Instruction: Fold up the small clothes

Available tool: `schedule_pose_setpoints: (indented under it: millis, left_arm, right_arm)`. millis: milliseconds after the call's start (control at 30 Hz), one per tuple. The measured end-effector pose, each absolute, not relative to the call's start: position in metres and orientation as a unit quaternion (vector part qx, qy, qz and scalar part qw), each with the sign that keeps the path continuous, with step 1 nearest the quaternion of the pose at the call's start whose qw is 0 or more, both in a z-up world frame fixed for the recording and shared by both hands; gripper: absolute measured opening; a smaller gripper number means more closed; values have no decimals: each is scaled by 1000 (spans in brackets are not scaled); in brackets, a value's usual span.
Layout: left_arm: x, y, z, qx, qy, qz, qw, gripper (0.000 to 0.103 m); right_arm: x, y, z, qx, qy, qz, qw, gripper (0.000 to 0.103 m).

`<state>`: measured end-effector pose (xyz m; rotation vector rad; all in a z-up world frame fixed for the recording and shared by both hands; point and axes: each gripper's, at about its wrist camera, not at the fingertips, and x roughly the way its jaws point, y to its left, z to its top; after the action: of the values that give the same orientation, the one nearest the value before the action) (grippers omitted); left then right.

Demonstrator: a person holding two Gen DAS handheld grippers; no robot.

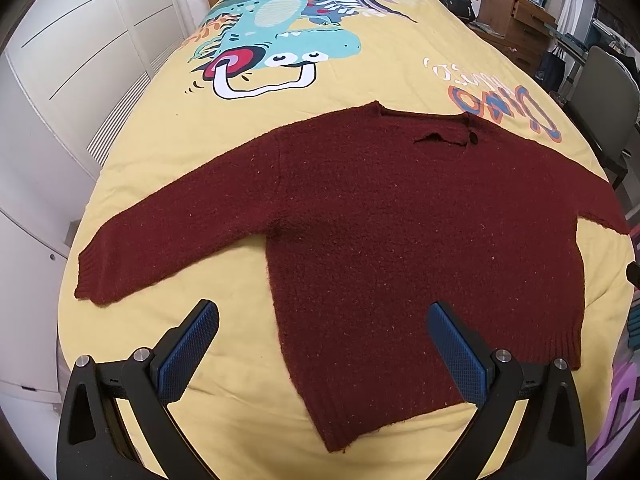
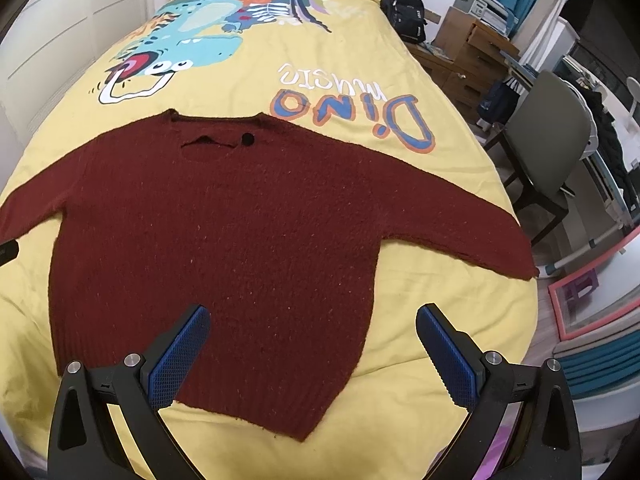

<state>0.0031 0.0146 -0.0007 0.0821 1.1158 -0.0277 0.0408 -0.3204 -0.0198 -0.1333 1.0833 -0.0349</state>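
Left wrist view: the left gripper is seen at 6 o'clock with its two blue-padded fingers spread wide and nothing held between them; the same is shown for the right gripper in the right wrist view, so two grippers and four pads are counted. One sweater is laid flat on one yellow bedspread, its hem toward 6 o'clock and its neckline toward 12 o'clock. It is dark red, coarsely knitted and flecked, with ribbed cuffs and hem. Two sleeves are spread out toward 9 and 3 o'clock. One dark round button is seen at the neck opening. Beyond the neckline, one dinosaur print is shown at 12 o'clock.
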Motion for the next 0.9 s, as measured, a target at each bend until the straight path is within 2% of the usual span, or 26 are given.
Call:
schedule_pose_setpoints:
  millis: [900]
  left_arm:
    - [9, 13, -9, 45, 538, -17, 842, 102]
  right_arm:
    - [50, -324, -28, -58, 521, -13, 852, 102]
